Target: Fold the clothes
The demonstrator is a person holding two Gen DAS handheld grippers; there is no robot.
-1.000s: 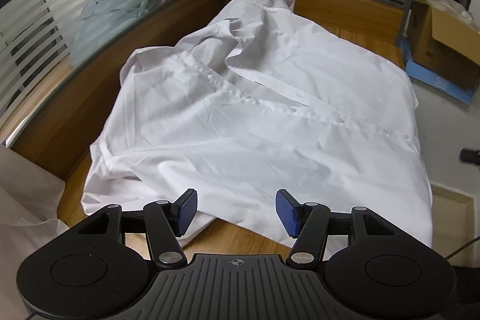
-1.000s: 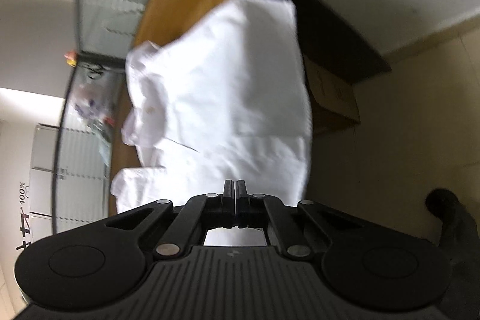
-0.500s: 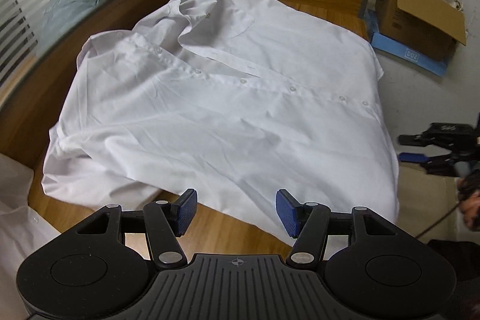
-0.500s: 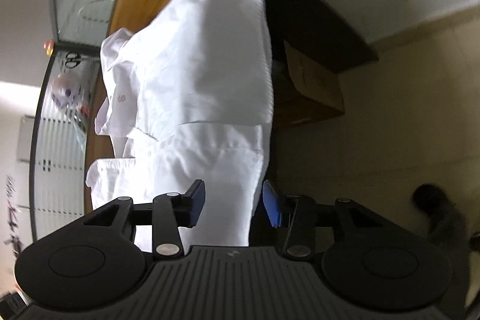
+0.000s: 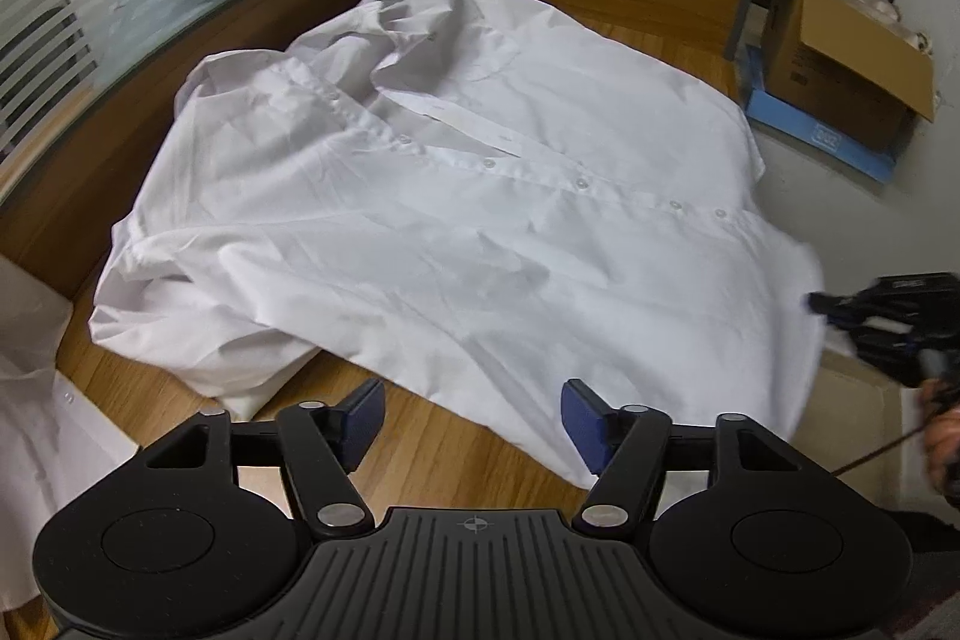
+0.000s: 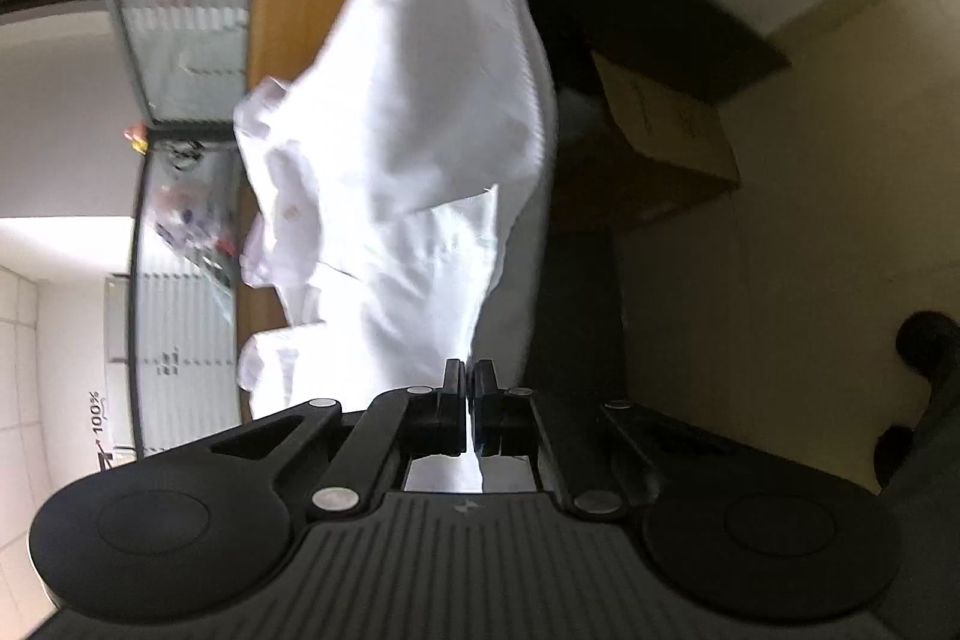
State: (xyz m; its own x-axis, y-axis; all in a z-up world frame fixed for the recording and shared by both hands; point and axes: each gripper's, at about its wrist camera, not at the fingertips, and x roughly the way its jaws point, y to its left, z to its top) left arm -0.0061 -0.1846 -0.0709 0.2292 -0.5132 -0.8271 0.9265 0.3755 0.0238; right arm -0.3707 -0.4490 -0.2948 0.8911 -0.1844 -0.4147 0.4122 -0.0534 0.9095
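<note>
A rumpled white button-up shirt (image 5: 456, 196) is lying across a wooden table (image 5: 432, 448). The left gripper (image 5: 471, 421), at six o'clock, is opening over bare wood, holding nothing. The right gripper (image 6: 467, 388) is pinching the shirt's hem, jaws closed.

It looks like an office: striped glass walls (image 5: 150, 16) stand around a wooden desk (image 5: 432, 448), with cardboard boxes (image 5: 840, 58) beside it.

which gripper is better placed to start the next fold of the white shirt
Right, probably. The right gripper is shut on the white shirt at its hem, ready to carry that edge over. The left gripper has its jaws opening over bare wooden table, with no cloth between them.
</note>
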